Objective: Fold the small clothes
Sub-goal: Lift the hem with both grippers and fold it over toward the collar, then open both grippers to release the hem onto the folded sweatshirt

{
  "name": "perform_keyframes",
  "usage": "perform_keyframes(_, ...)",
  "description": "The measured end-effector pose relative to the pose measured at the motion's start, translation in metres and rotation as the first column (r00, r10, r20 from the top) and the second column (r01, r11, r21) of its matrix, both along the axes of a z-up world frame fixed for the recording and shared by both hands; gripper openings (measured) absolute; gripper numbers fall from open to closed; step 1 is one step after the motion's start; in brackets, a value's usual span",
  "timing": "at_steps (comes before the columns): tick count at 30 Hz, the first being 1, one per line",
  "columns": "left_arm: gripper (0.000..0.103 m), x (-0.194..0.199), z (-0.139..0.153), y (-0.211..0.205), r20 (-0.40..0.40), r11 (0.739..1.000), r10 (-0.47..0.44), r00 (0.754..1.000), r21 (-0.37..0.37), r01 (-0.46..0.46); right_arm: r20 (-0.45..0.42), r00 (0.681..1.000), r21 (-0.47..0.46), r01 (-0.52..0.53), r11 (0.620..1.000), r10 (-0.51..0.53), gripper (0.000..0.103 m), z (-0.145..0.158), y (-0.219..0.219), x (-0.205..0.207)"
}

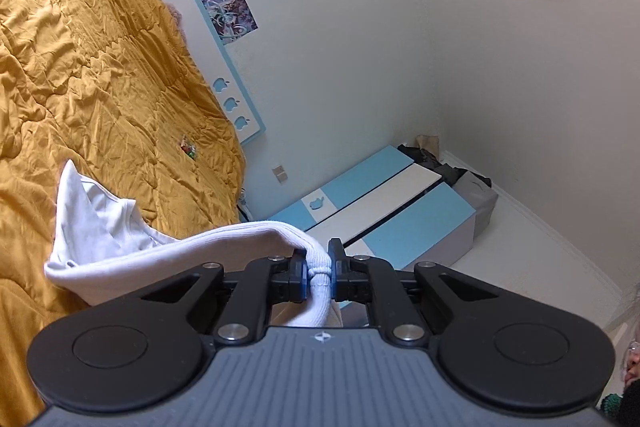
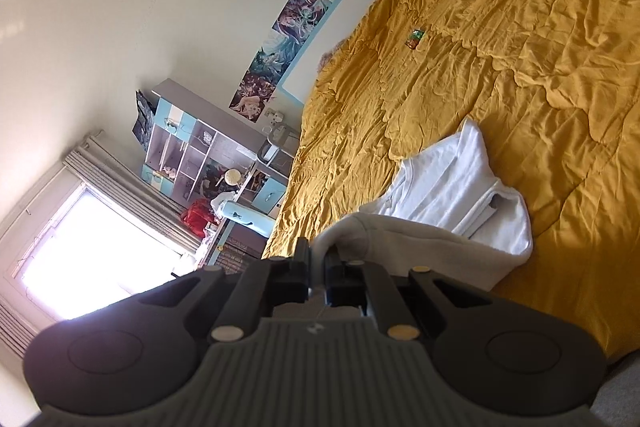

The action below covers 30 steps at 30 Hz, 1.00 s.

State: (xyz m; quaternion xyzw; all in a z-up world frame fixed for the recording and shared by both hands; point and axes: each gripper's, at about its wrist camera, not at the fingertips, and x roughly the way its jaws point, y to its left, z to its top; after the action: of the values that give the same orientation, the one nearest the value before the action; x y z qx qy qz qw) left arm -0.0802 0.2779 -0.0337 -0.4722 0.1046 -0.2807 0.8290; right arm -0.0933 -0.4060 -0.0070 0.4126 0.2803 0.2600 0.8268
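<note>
Left tongs (image 1: 319,269) pinch a bunched edge of the white garment (image 1: 96,223) over the yellow bed (image 1: 100,75); right tongs (image 2: 317,269) are clamped, seemingly on its other edge.

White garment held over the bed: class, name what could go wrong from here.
1. The left gripper pinches only a bunched bit of the white garment; it could slip out.
2. The right gripper grips a thin edge, so uneven pulling may skew the fold.
3. Part drags on the yellow quilt and may wrinkle.

Small colourful object (image 2: 415,39) on yellow quilt (image 2: 500,67), unidentifiable.
</note>
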Motion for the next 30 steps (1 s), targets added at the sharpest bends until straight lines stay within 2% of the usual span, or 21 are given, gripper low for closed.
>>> perform_keyframes(2, 0.01, 0.013, 0.002, 0.002, -0.017, 1.0, 0.003, 1.0, 0.024, -0.003, 0.007, 1.0, -0.008, 0.017, 1.0, -0.017, 0.001, 0.004, -0.004, 0.019)
perform_keyframes(9, 0.01, 0.067, 0.004, 0.011, -0.089, 0.999, 0.031, 0.996, 0.04, -0.027, 0.014, 1.0, 0.037, 0.0, 0.999, -0.001, 0.001, 0.0, -0.003, 0.095)
perform_keyframes(12, 0.01, 0.093, -0.001, 0.015, -0.156, 0.997, 0.063, 0.986, 0.047, -0.057, 0.012, 1.0, 0.033, -0.019, 0.999, 0.018, 0.001, -0.003, 0.003, 0.136)
perform_keyframes(15, 0.01, 0.116, -0.014, 0.019, -0.227, 0.996, 0.087, 0.97, 0.041, -0.08, -0.041, 0.999, 0.039, -0.021, 0.999, 0.023, 0.001, -0.01, 0.01, 0.177)
perform_keyframes(19, 0.01, 0.157, -0.04, 0.024, -0.35, 0.996, 0.089, 0.933, 0.028, -0.084, -0.137, 0.99, 0.04, -0.01, 0.999, 0.015, 0.001, -0.032, 0.02, 0.233)
perform_keyframes(23, 0.01, 0.197, -0.063, 0.027, -0.432, 0.999, 0.037, 0.901, 0.024, -0.029, -0.233, 0.972, 0.027, 0.007, 1.0, 0.0, 0.002, -0.06, 0.027, 0.281)
perform_keyframes(25, 0.011, 0.212, -0.072, 0.028, -0.461, 0.998, 0.051, 0.886, 0.053, -0.03, -0.276, 0.961, 0.018, 0.017, 1.0, -0.011, 0.001, -0.076, 0.03, 0.302)
perform_keyframes(27, 0.012, 0.229, -0.085, 0.03, -0.492, 0.998, 0.059, 0.868, 0.044, -0.043, -0.305, 0.952, 0.012, 0.026, 1.0, -0.021, 0.002, -0.09, 0.033, 0.325)
perform_keyframes(29, 0.016, 0.241, -0.098, 0.035, -0.527, 0.995, 0.096, 0.844, 0.045, -0.085, -0.327, 0.945, 0.006, 0.02, 1.0, -0.017, 0.002, -0.104, 0.037, 0.35)
perform_keyframes(30, 0.025, 0.248, -0.103, 0.037, -0.562, 0.986, 0.166, 0.81, 0.098, -0.134, -0.347, 0.938, 0.008, 0.017, 1.0, -0.013, 0.01, -0.113, 0.039, 0.362)
